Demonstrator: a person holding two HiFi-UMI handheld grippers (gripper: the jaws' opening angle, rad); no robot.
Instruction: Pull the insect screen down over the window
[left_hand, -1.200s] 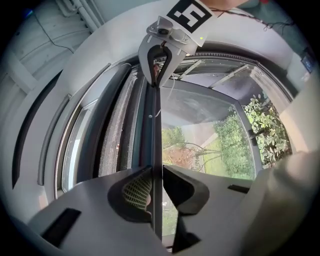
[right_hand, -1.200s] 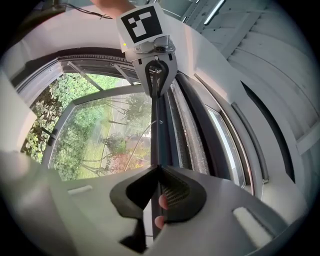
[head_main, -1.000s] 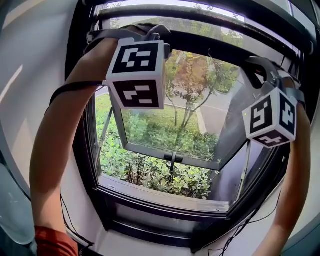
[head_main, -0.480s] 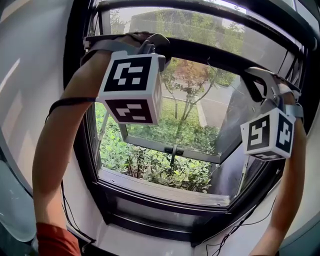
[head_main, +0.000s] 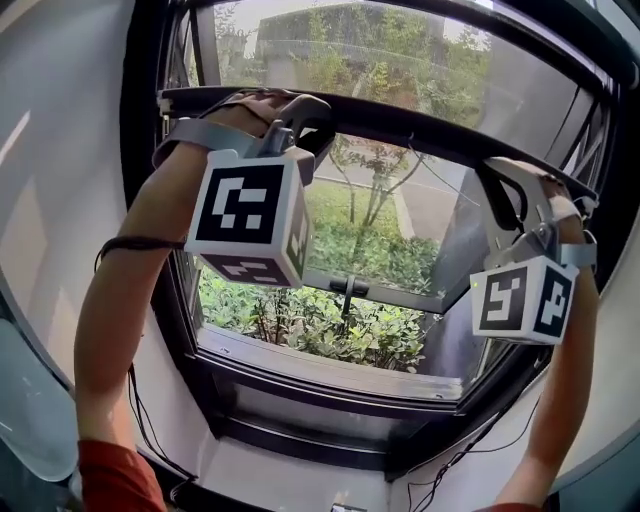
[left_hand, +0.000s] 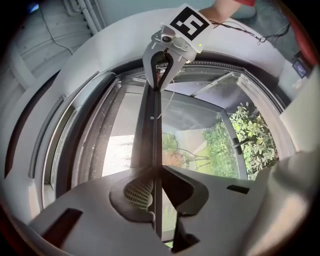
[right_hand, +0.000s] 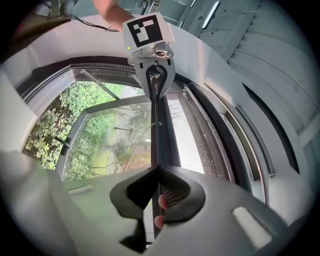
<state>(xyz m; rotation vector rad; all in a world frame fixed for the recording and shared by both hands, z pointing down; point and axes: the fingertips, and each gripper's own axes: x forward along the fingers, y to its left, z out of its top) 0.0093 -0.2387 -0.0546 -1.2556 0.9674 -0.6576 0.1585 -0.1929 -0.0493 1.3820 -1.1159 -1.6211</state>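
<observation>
Insect screen partly drawn, its bar gripped at both ends
The bar lies across the upper part of the window, with mesh above it and the open glass pane and the sill well below. The left gripper is pinched on the bar near its left end, its jaws nearly together and just closed a little tighter onto it. The right gripper is clamped the same way near the right end. This looks like the middle of the pull, with most of the opening uncovered. The next move likely calls for both hands to sink evenly, so the bar stays level and doesn't bind at the sides, right down to the sill
</observation>
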